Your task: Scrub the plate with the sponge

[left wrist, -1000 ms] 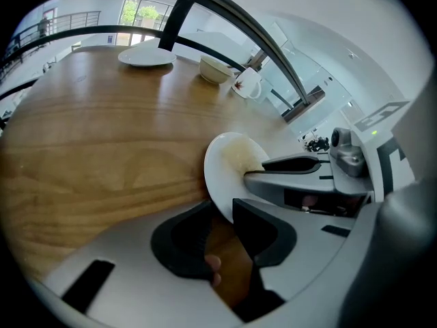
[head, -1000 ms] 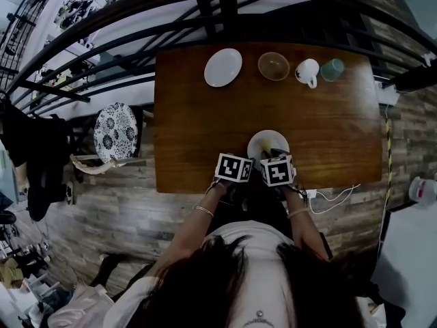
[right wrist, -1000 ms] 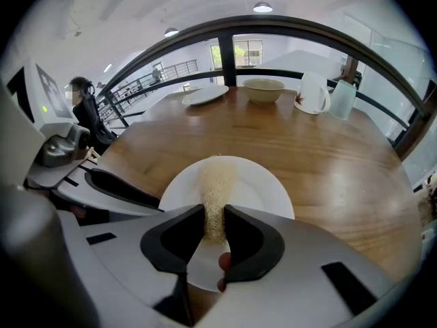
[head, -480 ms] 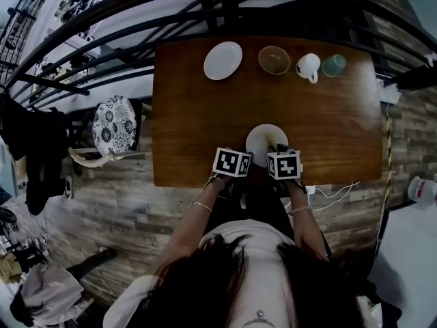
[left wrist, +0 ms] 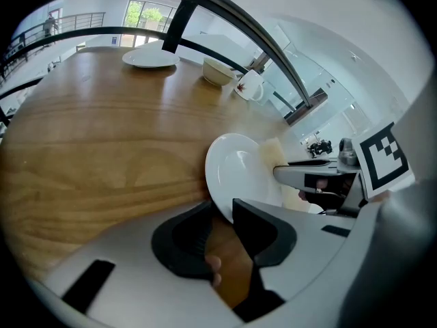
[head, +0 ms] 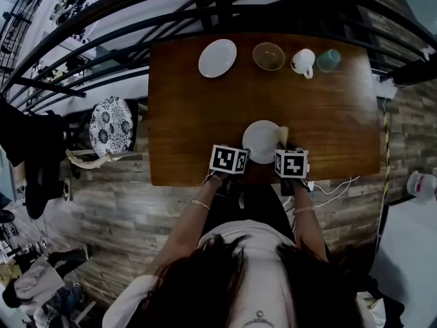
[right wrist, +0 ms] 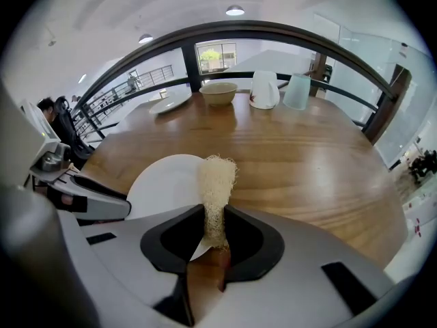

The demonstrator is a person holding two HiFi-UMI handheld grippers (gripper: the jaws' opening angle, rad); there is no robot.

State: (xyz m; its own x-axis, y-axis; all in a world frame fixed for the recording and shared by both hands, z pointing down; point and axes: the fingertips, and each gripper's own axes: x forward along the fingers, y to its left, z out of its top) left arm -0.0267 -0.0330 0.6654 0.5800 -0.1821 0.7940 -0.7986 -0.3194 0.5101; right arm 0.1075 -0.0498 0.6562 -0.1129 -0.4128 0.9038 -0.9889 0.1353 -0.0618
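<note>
Plate (head: 261, 141) sits near the front edge of the counter (head: 198, 115), its rim pinched by the left claw (left wrist: 222, 224) so it cannot slide, while the right claw (right wrist: 215, 234) squeezes the sponge (right wrist: 217, 183) beside it, ready to scrub.

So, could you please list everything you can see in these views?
table: one, brown wood, centre of the head view
held plate: one, white, at the table's near edge
sponge: one, pale beige, at the held plate's right rim
spare plate: one, white, far edge, leftmost
bowl: one, tan, far edge, right of the spare plate
mug: one, white, far edge, right of the bowl
cup: one, pale green, far edge, rightmost
stool: one, patterned white and dark, left of the table
cable: one, white, floor at the near right corner
left gripper: one, grey, shut on the held plate's rim
right gripper: one, grey, shut on the sponge
</note>
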